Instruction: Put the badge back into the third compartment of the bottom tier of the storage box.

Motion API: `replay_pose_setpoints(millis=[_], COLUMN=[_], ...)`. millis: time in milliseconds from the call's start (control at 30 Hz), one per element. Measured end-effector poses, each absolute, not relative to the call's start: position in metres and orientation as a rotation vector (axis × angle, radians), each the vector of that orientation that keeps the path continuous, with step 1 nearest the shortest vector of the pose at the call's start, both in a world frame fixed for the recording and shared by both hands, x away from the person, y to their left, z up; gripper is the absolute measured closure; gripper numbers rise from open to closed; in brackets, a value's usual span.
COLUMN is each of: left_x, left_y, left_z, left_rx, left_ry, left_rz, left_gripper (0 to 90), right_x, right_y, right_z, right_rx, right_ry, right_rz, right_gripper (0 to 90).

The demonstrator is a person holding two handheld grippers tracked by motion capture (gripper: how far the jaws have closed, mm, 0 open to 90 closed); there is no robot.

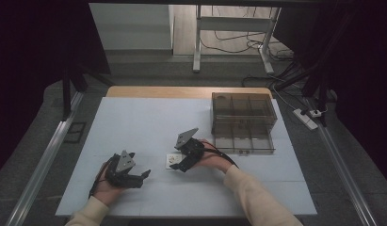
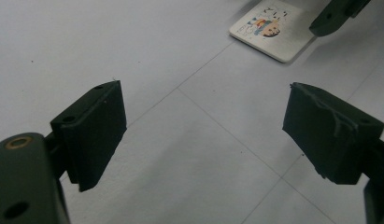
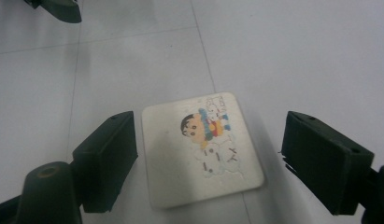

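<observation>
A small white square tile point(image 1: 171, 161) with a cartoon picture lies flat on the white table top point(image 1: 134, 122). My right gripper point(image 1: 178, 165) hangs just over it, tilted down. In the right gripper view the tile point(image 3: 201, 149) lies between the two black pads, which stand wide apart and do not touch it, so the right gripper point(image 3: 217, 158) is open. My left gripper point(image 1: 145, 175) rests low on the table to the left of the tile. It point(image 2: 213, 135) is open with bare table between its pads, and the tile point(image 2: 273, 30) lies farther off.
A clear brown plastic box point(image 1: 243, 122) with several compartments stands at the back right of the table. A wooden edge point(image 1: 189, 91) runs along the far side. A power strip point(image 1: 306, 117) and cables lie on the floor to the right.
</observation>
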State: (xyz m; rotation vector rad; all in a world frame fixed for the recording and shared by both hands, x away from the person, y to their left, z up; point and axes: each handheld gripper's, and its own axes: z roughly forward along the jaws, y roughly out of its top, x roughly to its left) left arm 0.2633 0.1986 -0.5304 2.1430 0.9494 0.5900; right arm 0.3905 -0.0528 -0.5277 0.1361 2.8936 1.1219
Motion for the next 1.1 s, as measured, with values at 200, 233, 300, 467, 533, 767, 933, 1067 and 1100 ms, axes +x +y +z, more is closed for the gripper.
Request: replay_pose_setpoints(millis=[200,233,300,467,533,767,933,1067,1100], left_x=[0.2630,0.2630,0.2631,0.2625,0.2625,0.2627,0.2624,0.2624,0.2624], left_y=[0.1986,0.1986,0.1984,0.1985,0.1986,0.1990,0.1997,0.2002,0.2003], left_z=[-0.5304,-0.5305,-0.5306,-0.5303,-0.5304,-0.5306,-0.5306,-0.5304,-0.5305], left_rx=[2.147,2.150,2.152,2.149,2.150,2.150,2.150,2.149,2.148], left_ry=[0.947,0.946,0.945,0.943,0.945,0.945,0.946,0.946,0.945], left_rz=[0.591,0.590,0.589,0.589,0.588,0.589,0.591,0.592,0.592], left_gripper=[13.3,13.3,13.3,13.3,13.3,13.3,13.4,13.4,13.4], right_x=[0.3894,0.3892,0.3891,0.3884,0.3881,0.3861,0.3856,0.3863,0.3873], right_y=[-0.0475,-0.0470,-0.0462,-0.0450,-0.0448,-0.0447,-0.0445,-0.0455,-0.0468], right_z=[-0.5311,-0.5313,-0.5321,-0.5334,-0.5332,-0.5305,-0.5301,-0.5299,-0.5291], right_rx=[0.105,0.102,0.098,0.073,0.073,0.046,0.050,0.062,0.069], right_ry=[2.919,2.921,2.925,2.928,2.923,2.936,2.938,2.931,2.923], right_rz=[1.089,1.086,1.085,1.057,1.054,1.030,1.030,1.041,1.036], right_gripper=[17.4,17.8,18.7,21.7,24.0,32.8,32.9,32.9,32.9])
